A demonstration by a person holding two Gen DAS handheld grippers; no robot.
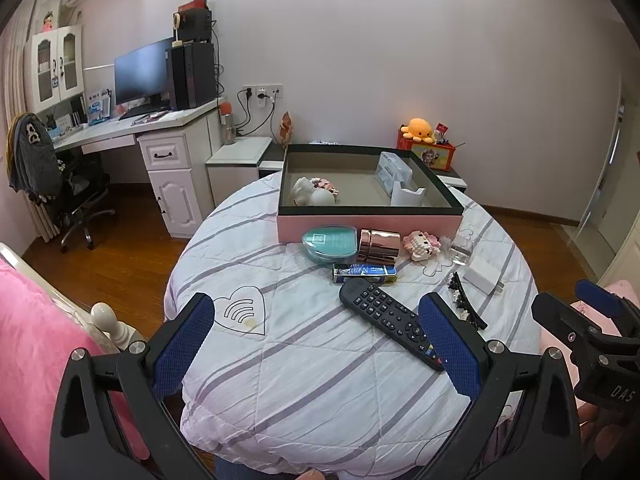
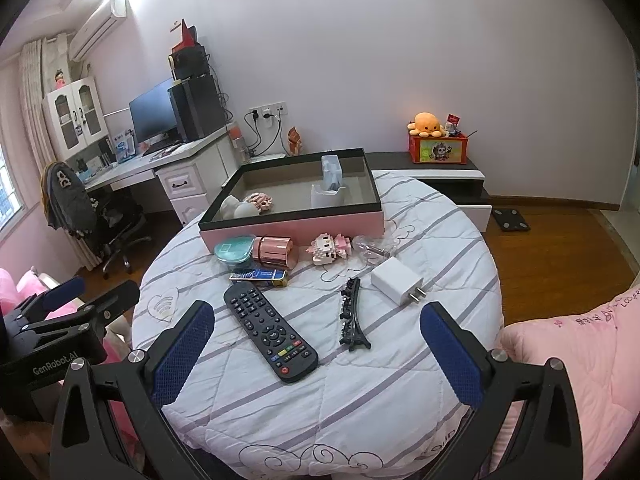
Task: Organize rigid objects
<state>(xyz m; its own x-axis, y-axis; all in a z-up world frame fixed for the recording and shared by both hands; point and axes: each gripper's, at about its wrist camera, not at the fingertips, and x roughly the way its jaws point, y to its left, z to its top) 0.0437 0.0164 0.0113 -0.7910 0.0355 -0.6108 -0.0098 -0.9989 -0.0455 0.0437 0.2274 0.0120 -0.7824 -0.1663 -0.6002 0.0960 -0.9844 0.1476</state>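
Left gripper (image 1: pixel 316 336): my jaws wide open, empty.
Right gripper (image 2: pixel 316 344): same.
Remote (image 2: pixel 270 332): flat on table (image 2: pixel 400 392), long axis diagonal, red-button end nearest me.
Hair clip (image 2: pixel 352 314): just beside.
Box (image 2: pixel 292 224): beyond.

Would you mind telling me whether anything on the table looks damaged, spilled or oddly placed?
Nothing looks damaged or spilled. The remote, hair clip, charger and copper tin just lie loose outside the pink box; the tin is on its side.
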